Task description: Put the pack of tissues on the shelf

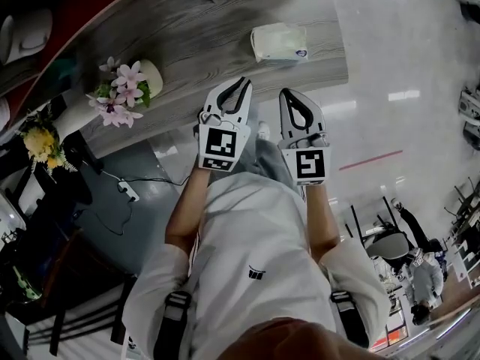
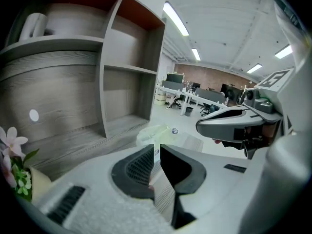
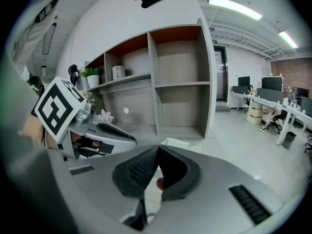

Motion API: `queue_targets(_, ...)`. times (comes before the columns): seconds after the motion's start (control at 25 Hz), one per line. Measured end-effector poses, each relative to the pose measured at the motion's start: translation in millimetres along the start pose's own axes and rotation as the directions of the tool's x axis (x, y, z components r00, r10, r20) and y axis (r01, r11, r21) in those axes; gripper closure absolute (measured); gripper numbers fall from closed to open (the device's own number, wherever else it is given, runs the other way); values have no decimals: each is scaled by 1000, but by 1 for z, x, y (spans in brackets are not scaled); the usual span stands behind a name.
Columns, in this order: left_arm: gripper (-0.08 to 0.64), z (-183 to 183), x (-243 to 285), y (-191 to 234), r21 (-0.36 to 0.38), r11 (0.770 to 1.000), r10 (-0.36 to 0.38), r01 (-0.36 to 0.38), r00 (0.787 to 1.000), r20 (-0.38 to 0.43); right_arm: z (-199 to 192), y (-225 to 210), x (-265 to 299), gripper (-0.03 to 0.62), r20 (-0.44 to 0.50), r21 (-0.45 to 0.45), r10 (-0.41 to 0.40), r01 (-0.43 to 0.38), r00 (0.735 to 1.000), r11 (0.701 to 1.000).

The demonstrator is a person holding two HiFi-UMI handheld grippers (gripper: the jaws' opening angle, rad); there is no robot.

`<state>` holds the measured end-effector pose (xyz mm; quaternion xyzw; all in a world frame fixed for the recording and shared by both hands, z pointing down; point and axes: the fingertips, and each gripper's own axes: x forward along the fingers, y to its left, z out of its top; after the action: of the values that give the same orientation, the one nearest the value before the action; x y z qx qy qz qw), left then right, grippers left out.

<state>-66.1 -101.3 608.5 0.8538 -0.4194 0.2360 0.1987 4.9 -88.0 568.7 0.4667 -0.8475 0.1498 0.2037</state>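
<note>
The pale green pack of tissues (image 1: 279,42) lies flat on the grey wooden counter (image 1: 172,43), near its right end. It also shows just past the jaw tips in the left gripper view (image 2: 158,133) and the right gripper view (image 3: 183,144). My left gripper (image 1: 242,82) and right gripper (image 1: 287,93) are held side by side in front of the person's chest, short of the counter's edge and pointing at the pack. Both have their jaws drawn together with nothing between them; the left shows only a thin slit (image 2: 157,147). Neither touches the pack.
The wooden shelf unit (image 3: 180,82) with open compartments rises behind the counter. A pot of pink flowers (image 1: 124,88) stands on the counter to the left. Yellow flowers (image 1: 41,142) and a power strip (image 1: 129,192) are lower left. People (image 1: 424,276) stand far right.
</note>
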Motion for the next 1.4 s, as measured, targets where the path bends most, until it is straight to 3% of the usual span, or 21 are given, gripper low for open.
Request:
queue_targets(0.44,506,-19,36,9,-1,1000,-7,7,999,-46,-26,-10,19,568,-30,29,-8,9,1000,1000)
queue_targets(0.76,506,-33,58,12,42,999,-16,19,997,-79,-39,-13,33,568,-42,60,-17,20,999,998)
queue_targets(1.4,489,-52,92,17,15,998,-54,57,991,-126,-60,-15,41,568,-85,79,-41,48,996,996)
